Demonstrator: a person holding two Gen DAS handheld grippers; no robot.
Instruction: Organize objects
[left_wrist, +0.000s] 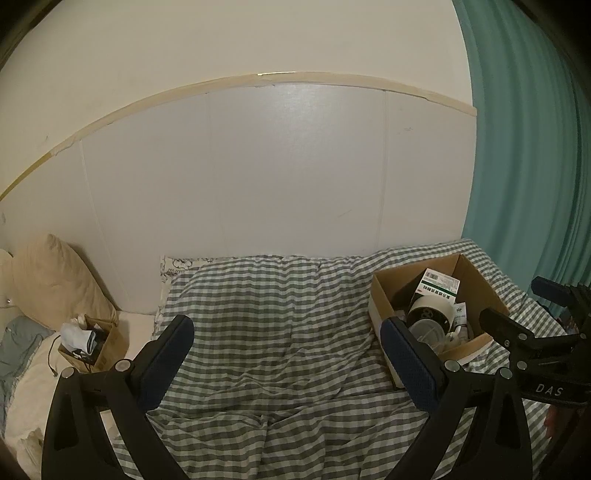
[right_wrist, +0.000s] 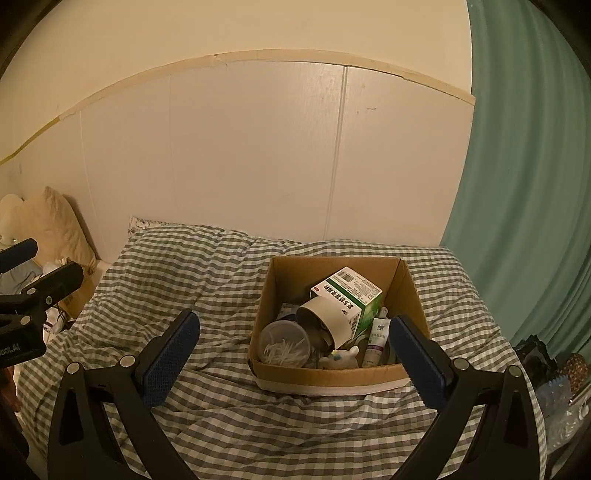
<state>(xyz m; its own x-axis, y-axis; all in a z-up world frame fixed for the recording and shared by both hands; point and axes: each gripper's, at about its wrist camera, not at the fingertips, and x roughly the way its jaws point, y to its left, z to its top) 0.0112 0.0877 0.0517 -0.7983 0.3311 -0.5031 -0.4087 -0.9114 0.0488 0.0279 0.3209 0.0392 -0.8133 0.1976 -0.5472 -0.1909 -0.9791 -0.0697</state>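
Checked bedding covers the bed (right_wrist: 207, 280), with a pale wall panel behind and a green curtain (right_wrist: 517, 221) at right. Open box (right_wrist: 328, 378) on the bed, right of centre, holding a green-and-white carton (right_wrist: 349, 291), a white cup (right_wrist: 328, 317) on its side, a clear tub (right_wrist: 284, 341) and a tube (right_wrist: 377, 341), all loosely piled. Left gripper (left_wrist: 284, 365) and right gripper (right_wrist: 295, 363): jaws apart, holding nothing. Risk: soft bedding may let the box tip or slide when pushed; the tilted cup could roll.
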